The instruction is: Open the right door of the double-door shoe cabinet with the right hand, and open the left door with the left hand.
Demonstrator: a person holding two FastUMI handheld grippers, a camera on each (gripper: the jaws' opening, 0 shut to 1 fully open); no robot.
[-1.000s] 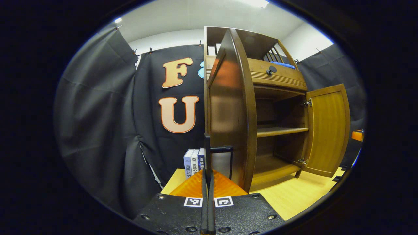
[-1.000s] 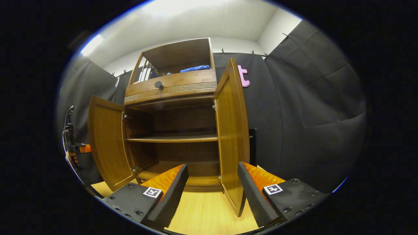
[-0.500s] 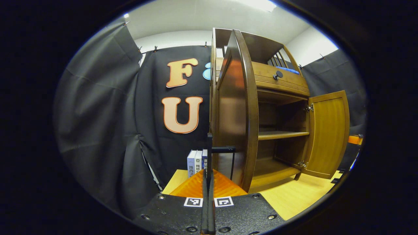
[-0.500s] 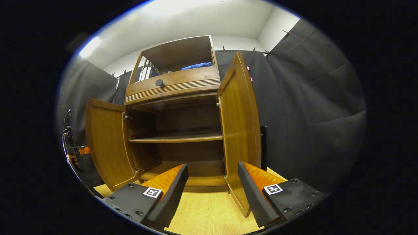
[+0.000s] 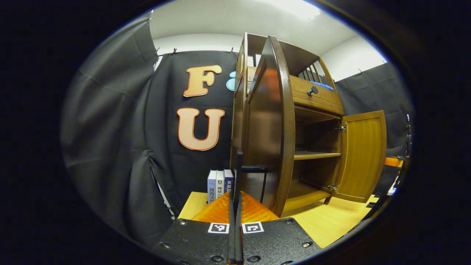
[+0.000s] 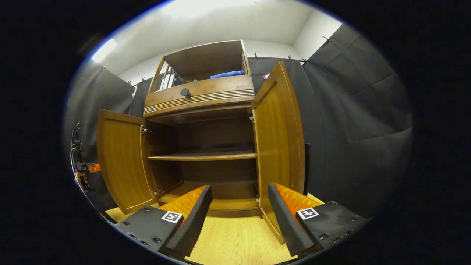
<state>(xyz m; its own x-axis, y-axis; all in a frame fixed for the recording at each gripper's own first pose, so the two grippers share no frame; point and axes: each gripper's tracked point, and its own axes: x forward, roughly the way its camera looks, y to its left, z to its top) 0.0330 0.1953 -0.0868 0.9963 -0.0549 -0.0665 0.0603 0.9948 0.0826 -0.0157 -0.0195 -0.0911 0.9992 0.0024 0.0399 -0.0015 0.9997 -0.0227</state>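
Standing wide open, both doors (image 6: pixel 121 158) face the released right tongs (image 6: pixel 239 209); left tongs (image 5: pixel 234 206) clenched.

Bright ceiling light (image 6: pixel 103 50), sharp focus, fisheye-bent edges.

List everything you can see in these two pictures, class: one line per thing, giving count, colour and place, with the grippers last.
Shoe cabinet: one, brown wood, standing on the floor against the black cloth.
Left door: one, brown, swung open.
Right door: one, brown, swung open.
Shelf: one, brown, across the open lower compartment.
Knob: one, dark, on the drawer front above the doors.
Blue cloth: one, in the top compartment.
Books: three, blue and white spines, upright beside the cabinet.
Floor: light wood.
Left gripper: orange and black, fingers together.
Right gripper: orange and black, fingers apart, near the right door's lower edge.
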